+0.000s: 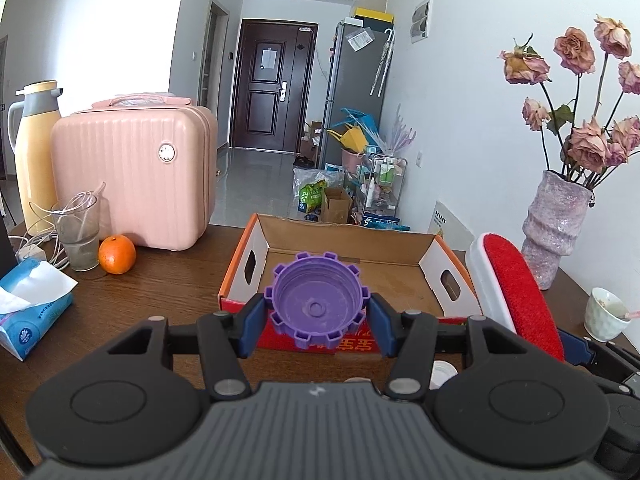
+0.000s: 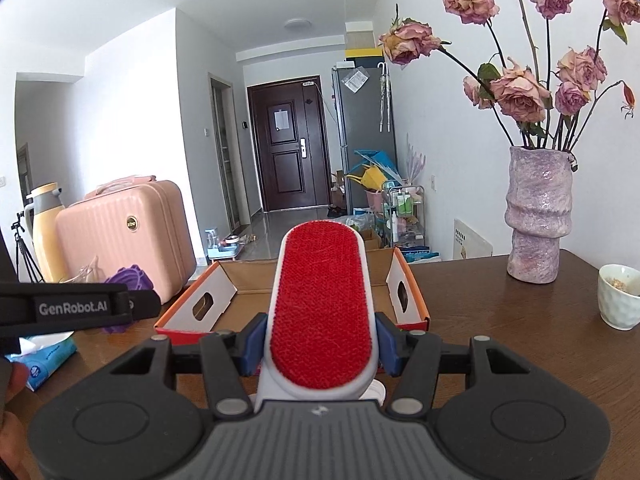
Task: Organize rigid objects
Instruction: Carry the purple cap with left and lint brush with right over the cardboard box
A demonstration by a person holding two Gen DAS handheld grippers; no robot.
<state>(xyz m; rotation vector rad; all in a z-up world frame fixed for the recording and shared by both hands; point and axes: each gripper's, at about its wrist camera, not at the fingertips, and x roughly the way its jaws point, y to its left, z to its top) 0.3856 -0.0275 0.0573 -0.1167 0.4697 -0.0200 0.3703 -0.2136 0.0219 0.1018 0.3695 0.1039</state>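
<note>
My left gripper (image 1: 316,322) is shut on a purple notched cap (image 1: 316,298), hollow side facing the camera, held just in front of the near wall of an open cardboard box (image 1: 404,276). My right gripper (image 2: 320,346) is shut on a white lint brush with a red pad (image 2: 322,304), which points forward over the same cardboard box (image 2: 218,286). In the left wrist view the lint brush (image 1: 516,296) rises at the right. In the right wrist view the left gripper's arm crosses the left edge with the purple cap (image 2: 128,278) behind it.
On the wooden table (image 1: 168,284) stand a pink suitcase (image 1: 132,172), a yellow thermos (image 1: 34,148), a glass with cables (image 1: 78,232), an orange (image 1: 117,254), a tissue pack (image 1: 30,304), a vase of dried roses (image 2: 538,212) and a small cup (image 2: 620,300).
</note>
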